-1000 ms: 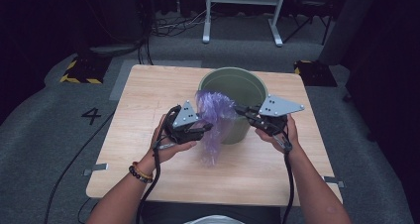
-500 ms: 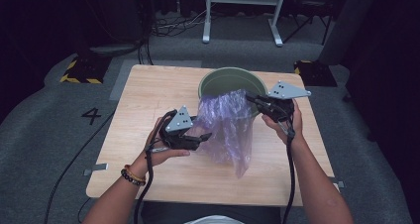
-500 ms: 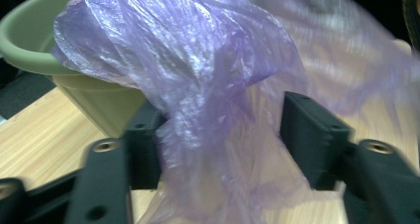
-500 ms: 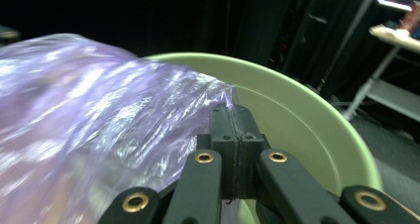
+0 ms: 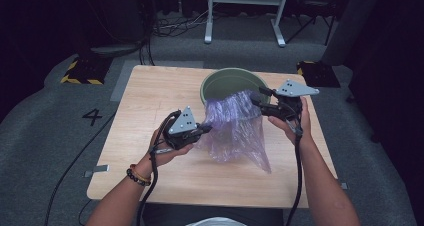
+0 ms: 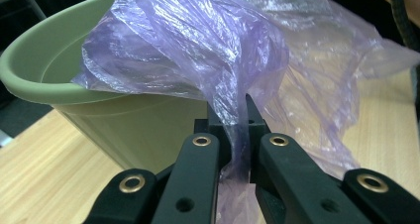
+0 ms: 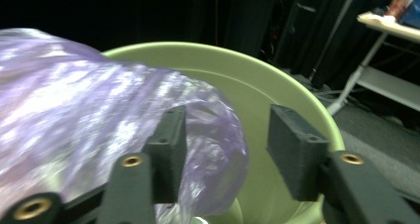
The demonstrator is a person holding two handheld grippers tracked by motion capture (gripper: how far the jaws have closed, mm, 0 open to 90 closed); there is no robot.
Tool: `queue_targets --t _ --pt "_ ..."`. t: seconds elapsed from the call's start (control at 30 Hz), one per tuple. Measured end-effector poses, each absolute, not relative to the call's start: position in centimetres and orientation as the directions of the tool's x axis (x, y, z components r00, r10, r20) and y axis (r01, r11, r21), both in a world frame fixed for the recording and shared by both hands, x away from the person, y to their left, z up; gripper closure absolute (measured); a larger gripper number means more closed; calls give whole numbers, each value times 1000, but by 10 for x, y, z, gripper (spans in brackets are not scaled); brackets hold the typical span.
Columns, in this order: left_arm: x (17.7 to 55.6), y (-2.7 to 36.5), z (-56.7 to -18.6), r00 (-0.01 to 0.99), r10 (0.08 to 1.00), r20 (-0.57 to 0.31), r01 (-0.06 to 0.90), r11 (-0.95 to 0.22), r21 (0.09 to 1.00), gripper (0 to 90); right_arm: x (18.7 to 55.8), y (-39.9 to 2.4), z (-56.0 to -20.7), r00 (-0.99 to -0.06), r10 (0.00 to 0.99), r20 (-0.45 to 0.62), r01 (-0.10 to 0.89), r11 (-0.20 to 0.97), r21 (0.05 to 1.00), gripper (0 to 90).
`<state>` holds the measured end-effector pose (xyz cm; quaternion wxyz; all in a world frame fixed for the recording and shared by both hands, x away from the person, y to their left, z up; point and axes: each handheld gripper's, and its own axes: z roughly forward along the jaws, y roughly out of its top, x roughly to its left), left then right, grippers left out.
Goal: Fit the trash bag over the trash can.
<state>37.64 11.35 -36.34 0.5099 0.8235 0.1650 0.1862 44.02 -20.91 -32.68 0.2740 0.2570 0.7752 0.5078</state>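
Stretching from above, the purple bag (image 5: 234,128) hung between both grippers beside the green bucket (image 5: 220,83), seemingly to line it. The left gripper (image 6: 239,127) pinched a fold. The right gripper (image 7: 225,142) stood wide, plastic perhaps draped over one jaw.

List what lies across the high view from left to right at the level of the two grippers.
Left gripper → purple plastic bag → right gripper. The bag hangs stretched between them in front of the green bucket, which overlaps it and is left out of the order.
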Motion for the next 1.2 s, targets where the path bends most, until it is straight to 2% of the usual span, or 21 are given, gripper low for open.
queue_targets --t 0.03,0.1,0.17,0.2,0.53,0.7,0.77,0.87,0.9,0.93,0.97,1.0,1.03,1.13,1.2 --pt "376 114 -363 876 462 138 82 -426 901 886 440 -209 -327 -718 677 -164 120 352 928 483" --pt "377 114 -362 870 477 124 95 -410 907 887 431 -212 -323 -719 667 -196 87 366 927 400" --pt "378 114 -362 867 484 121 99 -404 910 887 427 -213 -321 -733 650 -199 72 366 928 392" --pt "378 114 -362 866 489 109 106 -393 913 887 419 -215 -318 -753 625 -207 42 359 932 354" --pt "379 111 -359 857 503 113 108 -389 915 888 376 -211 -324 -852 455 -258 -73 386 920 302" --pt "380 110 -358 858 502 111 107 -385 917 888 372 -204 -335 -834 463 -301 -84 431 898 277" --pt "381 110 -357 858 501 111 105 -382 918 887 374 -198 -344 -810 483 -332 -85 464 882 345" --pt "381 109 -354 859 499 117 95 -379 921 887 376 -197 -347 -788 509 -347 -81 473 877 561" --pt "381 109 -354 859 499 117 95 -379 921 887 376 -197 -347 -788 509 -347 -81 473 877 561" --pt "381 109 -353 860 497 119 93 -381 920 887 377 -198 -347 -790 508 -344 -78 473 878 614" --pt "381 109 -352 859 498 121 91 -381 920 887 378 -198 -347 -786 511 -348 -78 477 875 670" --pt "382 109 -350 859 497 122 89 -381 920 887 379 -200 -345 -778 521 -353 -81 473 877 775" --pt "383 109 -349 859 498 121 91 -381 920 886 380 -201 -344 -779 522 -347 -79 467 881 819" --pt "386 109 -347 859 498 117 92 -376 922 874 381 -205 -338 -770 537 -345 -87 447 890 898" --pt "389 110 -346 855 507 114 97 -373 923 839 384 -207 -333 -766 552 -329 -81 425 902 900"
